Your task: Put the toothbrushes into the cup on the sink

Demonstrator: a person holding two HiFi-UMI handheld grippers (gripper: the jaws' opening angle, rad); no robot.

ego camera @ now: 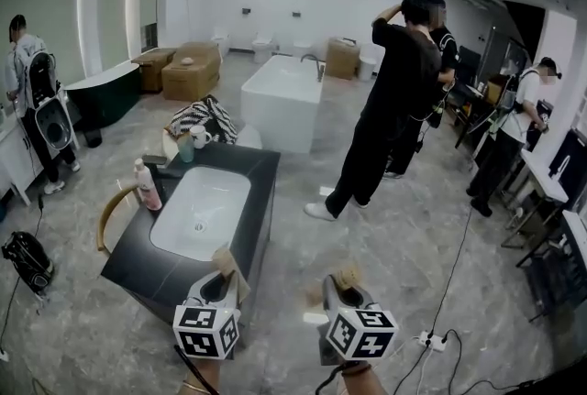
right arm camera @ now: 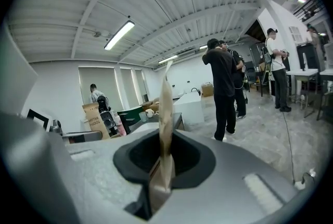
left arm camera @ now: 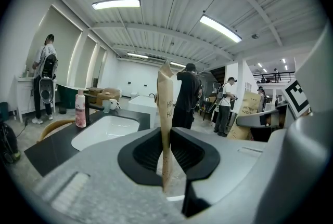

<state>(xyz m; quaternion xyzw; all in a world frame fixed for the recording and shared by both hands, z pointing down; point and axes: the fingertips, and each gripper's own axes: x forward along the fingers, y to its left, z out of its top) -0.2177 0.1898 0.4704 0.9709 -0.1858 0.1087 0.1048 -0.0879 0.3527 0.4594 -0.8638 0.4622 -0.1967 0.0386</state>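
Note:
Each gripper is shut on a brown paper toothbrush pack that stands upright between its jaws. My left gripper [ego camera: 223, 281] holds its pack [left arm camera: 165, 108] over the near end of the black sink counter [ego camera: 138, 267]. To its right, my right gripper [ego camera: 345, 292] holds the other pack [right arm camera: 165, 108] over the floor, off the counter. A pale green cup [ego camera: 186, 148] stands at the counter's far end beside a white mug [ego camera: 201, 137]. The same cup [left arm camera: 106, 106] shows far beyond the left jaws.
A white basin [ego camera: 200, 212] fills the counter's middle, with a pink bottle [ego camera: 147, 187] and a black tap at its left. Two people [ego camera: 385, 118] stand on the floor to the right, others at the room's edges. A white bathtub [ego camera: 282, 100] lies behind.

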